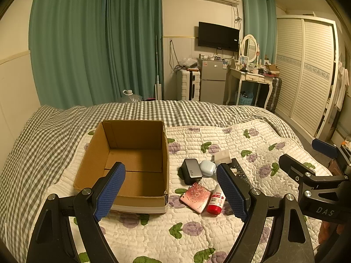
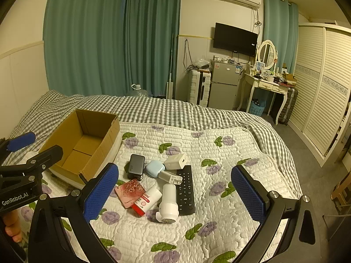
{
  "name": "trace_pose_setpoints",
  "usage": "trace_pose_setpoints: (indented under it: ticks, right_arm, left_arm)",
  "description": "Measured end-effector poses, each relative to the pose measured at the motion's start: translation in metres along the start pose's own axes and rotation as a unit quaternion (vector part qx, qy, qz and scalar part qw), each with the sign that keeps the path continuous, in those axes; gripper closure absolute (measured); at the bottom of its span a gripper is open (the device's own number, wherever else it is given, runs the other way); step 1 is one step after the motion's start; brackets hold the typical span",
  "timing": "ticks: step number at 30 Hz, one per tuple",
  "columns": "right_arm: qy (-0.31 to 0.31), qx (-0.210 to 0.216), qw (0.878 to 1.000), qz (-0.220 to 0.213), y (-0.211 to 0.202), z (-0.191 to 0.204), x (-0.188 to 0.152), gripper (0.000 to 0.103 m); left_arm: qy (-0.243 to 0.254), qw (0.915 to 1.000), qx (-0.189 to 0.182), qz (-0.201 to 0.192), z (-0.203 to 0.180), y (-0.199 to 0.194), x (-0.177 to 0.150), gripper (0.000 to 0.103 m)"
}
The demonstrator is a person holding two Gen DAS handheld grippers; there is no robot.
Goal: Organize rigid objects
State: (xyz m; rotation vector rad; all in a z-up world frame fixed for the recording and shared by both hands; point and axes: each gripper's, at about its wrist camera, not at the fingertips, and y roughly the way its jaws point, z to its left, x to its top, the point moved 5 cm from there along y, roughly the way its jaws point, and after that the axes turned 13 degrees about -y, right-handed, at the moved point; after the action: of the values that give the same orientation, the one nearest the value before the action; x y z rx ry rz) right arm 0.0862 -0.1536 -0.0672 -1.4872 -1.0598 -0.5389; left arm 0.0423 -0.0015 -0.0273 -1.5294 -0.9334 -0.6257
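Observation:
An empty open cardboard box (image 1: 131,164) (image 2: 83,144) sits on the quilted bed. Right of it lies a cluster: a black power bank (image 2: 136,166) (image 1: 192,171), a light blue case (image 2: 154,168) (image 1: 207,167), a white charger cube (image 2: 176,160), a black remote (image 2: 186,189), a pink card case (image 2: 130,192) (image 1: 196,197), a red-capped white bottle (image 2: 145,200) (image 1: 216,199) and a white lint shaver (image 2: 167,203). My left gripper (image 1: 173,192) is open and empty, above the box's near right corner. My right gripper (image 2: 177,195) is open and empty, above the cluster.
The flowered quilt (image 2: 197,230) lies on a grey checked bedspread (image 2: 175,109). Beyond the bed stand green curtains (image 1: 98,43), a small fridge (image 2: 223,83), a white suitcase (image 2: 198,89), a dressing table (image 2: 267,85) and a louvred wardrobe (image 2: 324,83).

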Motion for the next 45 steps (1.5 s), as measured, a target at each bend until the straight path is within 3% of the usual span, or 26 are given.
trace_pose_setpoints:
  ticks: [10, 16, 21, 29, 41, 42, 43, 45]
  right_arm:
    - [-0.006, 0.003, 1.000, -0.001, -0.001, -0.003, 0.003, 0.000]
    - [-0.010, -0.002, 1.000, 0.013, 0.005, -0.014, -0.007, 0.000]
    - [-0.001, -0.006, 0.999, 0.047, 0.029, -0.031, -0.028, 0.000]
    - [-0.011, 0.031, 0.991, 0.127, 0.085, -0.030, -0.065, 0.005]
    - [-0.008, 0.075, 0.978, 0.193, 0.141, -0.016, -0.088, 0.017]
    - [-0.007, 0.076, 0.978, 0.195, 0.144, -0.015, -0.089, 0.017]
    - [-0.005, 0.079, 0.977, 0.197, 0.146, -0.015, -0.089, 0.017]
    - [-0.005, 0.080, 0.977, 0.199, 0.149, -0.014, -0.089, 0.017]
  left_arm:
    - [0.001, 1.0000, 0.002, -0.001, -0.002, 0.002, -0.009, 0.016]
    - [0.010, 0.9996, -0.004, 0.024, -0.019, 0.015, -0.023, 0.016]
    - [0.017, 0.9971, -0.003, 0.074, -0.032, 0.052, -0.053, 0.016]
    - [0.061, 0.9881, 0.015, 0.141, -0.051, 0.118, -0.108, 0.018]
    - [0.088, 0.9790, -0.010, 0.184, -0.065, 0.173, -0.136, 0.020]
    - [0.091, 0.9771, -0.018, 0.192, -0.068, 0.177, -0.139, 0.026]
    - [0.092, 0.9760, -0.022, 0.196, -0.069, 0.180, -0.141, 0.043]
    - [0.092, 0.9700, -0.052, 0.219, -0.076, 0.186, -0.146, 0.063]
